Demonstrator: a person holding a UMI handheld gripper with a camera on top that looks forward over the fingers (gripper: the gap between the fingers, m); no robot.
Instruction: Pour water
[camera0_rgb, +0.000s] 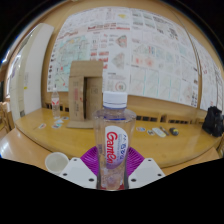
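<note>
Upright, the clear white-capped bottle (114, 140) with pink label sits clamped between the fingers (112, 176).

The bottle (114, 140) fills the gap between the fingers (82, 172), blocking the way straight ahead. Beyond it the worktop (30, 140) lies open toward its far edge, where a cardboard box (84, 92), a glass (57, 108) and small items (160, 130) stand.

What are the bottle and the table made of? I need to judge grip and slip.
Bottle: apparently clear glossy plastic, see-through, with a white cap and pink label. It stands between the fingers. Table: looks like light wood or wood-look laminate, smooth with a slight sheen.
</note>
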